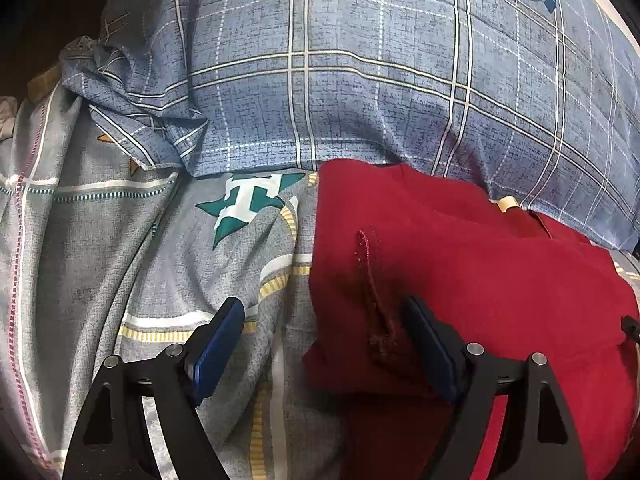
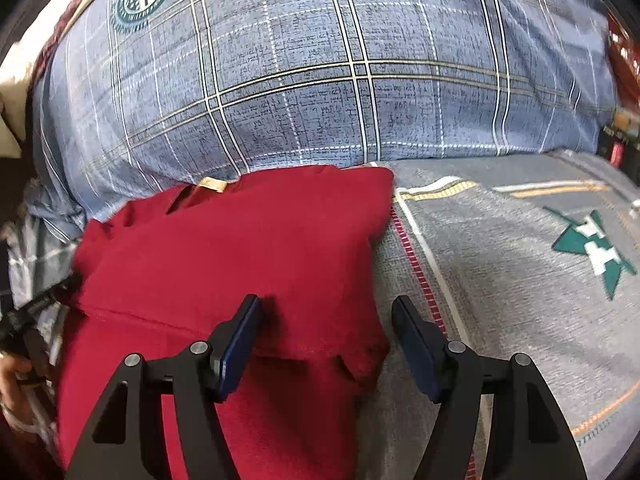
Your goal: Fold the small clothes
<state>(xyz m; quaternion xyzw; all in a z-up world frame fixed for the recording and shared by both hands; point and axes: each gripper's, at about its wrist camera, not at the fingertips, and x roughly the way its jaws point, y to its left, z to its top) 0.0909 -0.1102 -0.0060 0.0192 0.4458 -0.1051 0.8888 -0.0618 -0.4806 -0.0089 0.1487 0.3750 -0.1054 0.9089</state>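
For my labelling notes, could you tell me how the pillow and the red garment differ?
The pillow is blue plaid with a round badge; the red garment is plain. The pillow is plump and large; the garment lies flat, folded, smaller. Both rest on the grey sheet, touching each other.

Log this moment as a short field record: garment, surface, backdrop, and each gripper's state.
garment: red garment, partly folded, lying flat, tan label at its far edge
surface: grey printed bedsheet with green star emblems
backdrop: blue plaid pillow against the garment's far edge
left gripper: jaws open, straddling the garment's left edge, gripping nothing
right gripper: jaws open, straddling the garment's right edge, gripping nothing
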